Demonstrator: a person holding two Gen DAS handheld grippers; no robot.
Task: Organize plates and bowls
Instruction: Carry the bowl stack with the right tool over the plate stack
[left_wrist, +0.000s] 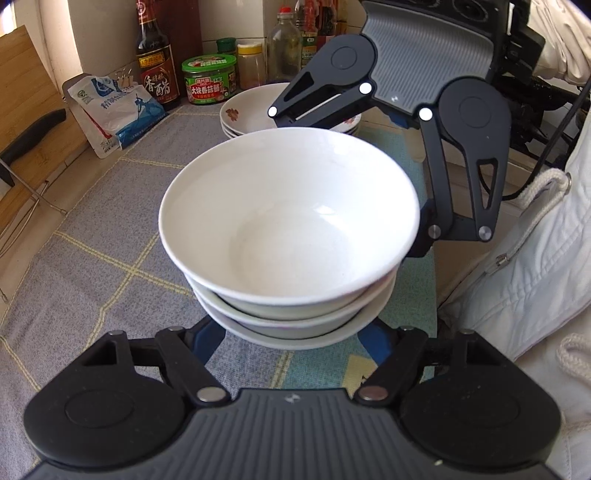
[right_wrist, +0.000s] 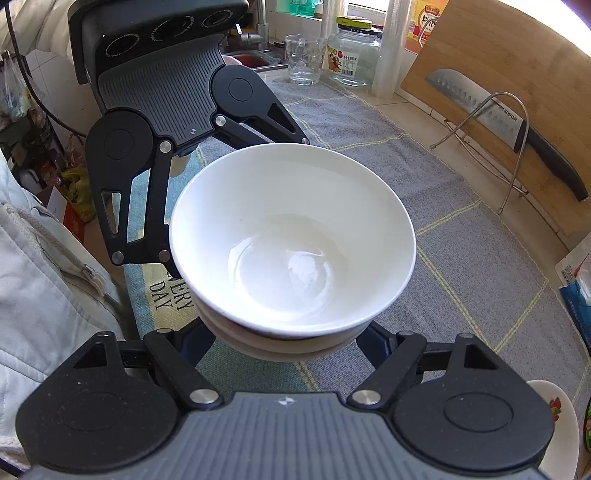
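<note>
A stack of three white bowls sits between both grippers over the grey checked cloth; it also shows in the right wrist view. My left gripper has its blue fingers spread around the stack's base on the near side. My right gripper does the same from the opposite side and shows across the stack in the left wrist view. The fingertips are hidden under the bowls, so contact is unclear. A stack of flowered plates sits behind the bowls near the jars.
Sauce bottles, a green-lidded jar and a salt bag line the back. A cutting board with a knife leans on a wire rack. A glass and jar stand near the sink.
</note>
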